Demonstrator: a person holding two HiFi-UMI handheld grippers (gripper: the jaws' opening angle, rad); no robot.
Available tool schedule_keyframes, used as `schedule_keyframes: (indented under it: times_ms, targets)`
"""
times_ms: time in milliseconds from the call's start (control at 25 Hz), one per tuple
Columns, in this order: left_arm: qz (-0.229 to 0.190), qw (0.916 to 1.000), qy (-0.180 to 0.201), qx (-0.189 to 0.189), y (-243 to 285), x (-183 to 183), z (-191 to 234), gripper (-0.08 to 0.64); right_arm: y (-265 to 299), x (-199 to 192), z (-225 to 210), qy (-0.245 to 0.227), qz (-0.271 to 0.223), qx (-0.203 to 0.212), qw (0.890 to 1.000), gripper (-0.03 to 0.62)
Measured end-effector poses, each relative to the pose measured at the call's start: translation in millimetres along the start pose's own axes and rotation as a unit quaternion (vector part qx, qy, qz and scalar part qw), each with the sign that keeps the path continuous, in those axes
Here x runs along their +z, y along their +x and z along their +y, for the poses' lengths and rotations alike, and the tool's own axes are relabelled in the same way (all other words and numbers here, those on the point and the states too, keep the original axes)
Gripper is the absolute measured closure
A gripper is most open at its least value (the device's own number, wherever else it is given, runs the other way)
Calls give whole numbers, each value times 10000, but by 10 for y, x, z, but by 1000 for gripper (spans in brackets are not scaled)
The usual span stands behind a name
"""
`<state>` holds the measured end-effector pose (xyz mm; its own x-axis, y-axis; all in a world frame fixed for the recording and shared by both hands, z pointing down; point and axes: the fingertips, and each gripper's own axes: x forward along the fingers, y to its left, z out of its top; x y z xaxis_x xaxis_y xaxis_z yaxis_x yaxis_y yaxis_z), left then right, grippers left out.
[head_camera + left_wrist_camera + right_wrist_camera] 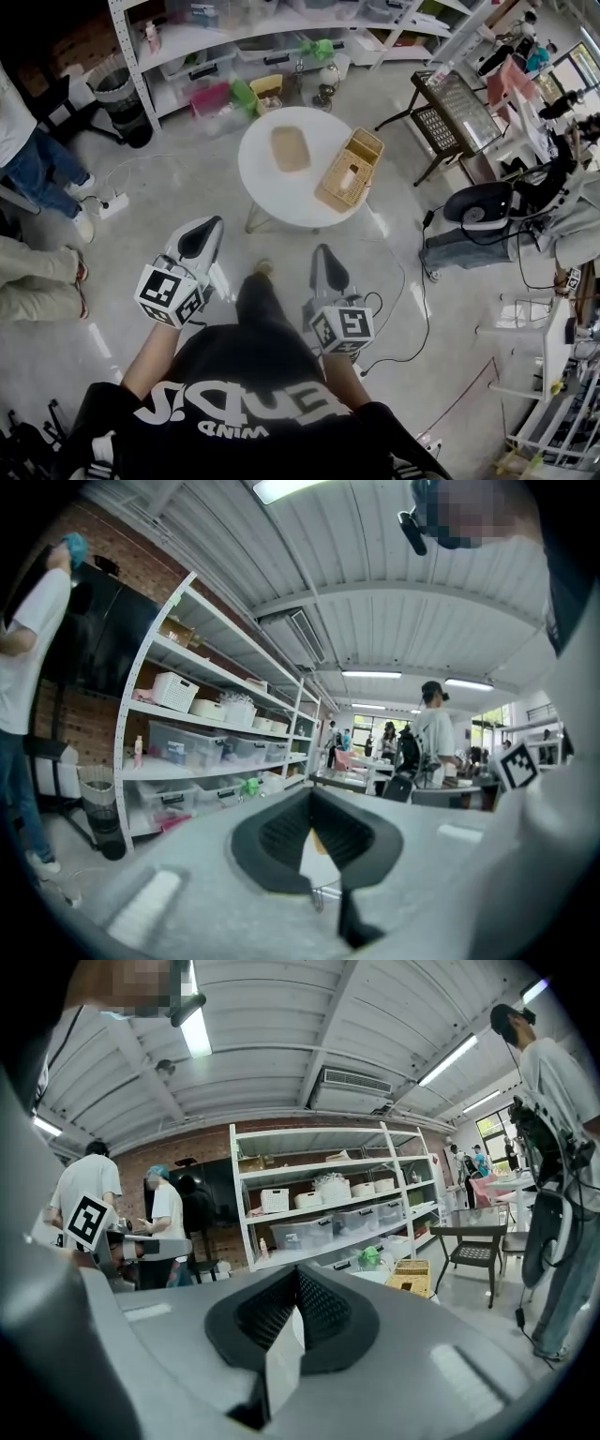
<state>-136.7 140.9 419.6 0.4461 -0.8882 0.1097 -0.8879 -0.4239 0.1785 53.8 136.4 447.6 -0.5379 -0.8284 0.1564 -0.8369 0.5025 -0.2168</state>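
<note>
In the head view I hold both grippers at waist height, a short way back from a round white table (pixel 281 192). On the table lie a flat wooden tray (pixel 290 148) and a wicker basket (pixel 352 169) with a small pale item inside. My left gripper (pixel 206 225) and right gripper (pixel 323 255) point toward the table. Neither touches anything. In the left gripper view the left gripper (pixel 312 794) has its black ribbed jaws meeting at the tips, with nothing between them. The right gripper (pixel 298 1269) looks the same in the right gripper view: shut and empty.
White shelving (pixel 234 47) with plastic bins stands behind the table. A black wire bin (pixel 117 94) is at the far left. A glass-topped table (pixel 459 108) and a dark chair with cables (pixel 487 206) are on the right. A person (pixel 37 159) stands at left by a power strip (pixel 112 204).
</note>
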Motion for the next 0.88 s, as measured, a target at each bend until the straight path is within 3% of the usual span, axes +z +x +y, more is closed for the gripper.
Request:
schedule_keyframes:
  times_ms: [400, 880]
  targets:
    - [16, 10000, 9, 86, 1015, 429, 390, 558, 790, 469, -733, 97, 63, 36, 9999, 592]
    - [190, 9997, 105, 74, 2083, 679, 737, 558, 1695, 872, -1363, 207, 45, 153, 9997, 592]
